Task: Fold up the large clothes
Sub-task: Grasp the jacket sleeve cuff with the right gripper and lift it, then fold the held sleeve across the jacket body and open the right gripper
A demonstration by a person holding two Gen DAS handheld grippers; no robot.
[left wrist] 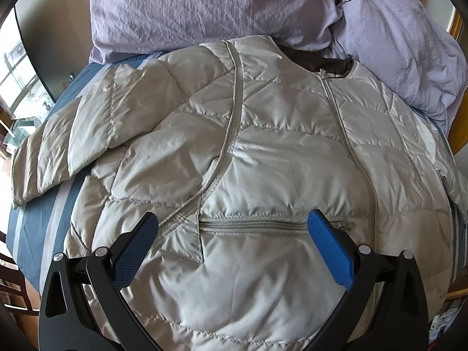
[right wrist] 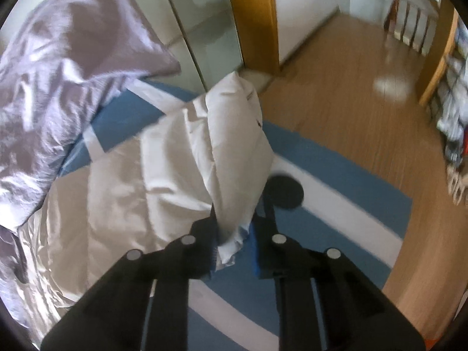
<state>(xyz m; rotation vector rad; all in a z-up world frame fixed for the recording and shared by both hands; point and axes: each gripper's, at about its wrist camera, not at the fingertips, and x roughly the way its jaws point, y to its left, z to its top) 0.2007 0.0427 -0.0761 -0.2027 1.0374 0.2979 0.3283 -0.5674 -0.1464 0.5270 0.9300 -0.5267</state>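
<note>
A silver-grey quilted puffer jacket (left wrist: 263, 152) lies front up on the bed, zipped, with one sleeve (left wrist: 58, 146) stretched out to the left. My left gripper (left wrist: 232, 225) is open and empty, hovering over the jacket's lower front around a zipped pocket (left wrist: 254, 225). In the right wrist view my right gripper (right wrist: 234, 219) is shut on the jacket's other sleeve (right wrist: 231, 146) and holds it lifted above the bed; the rest of the jacket (right wrist: 111, 193) lies to the left.
The bed has a blue and white striped sheet (right wrist: 336, 193). A crumpled lilac duvet (left wrist: 395, 44) and pillow (left wrist: 204, 8) lie at its head. Wooden floor (right wrist: 351, 102) and a shelf (right wrist: 450, 111) are to the right of the bed.
</note>
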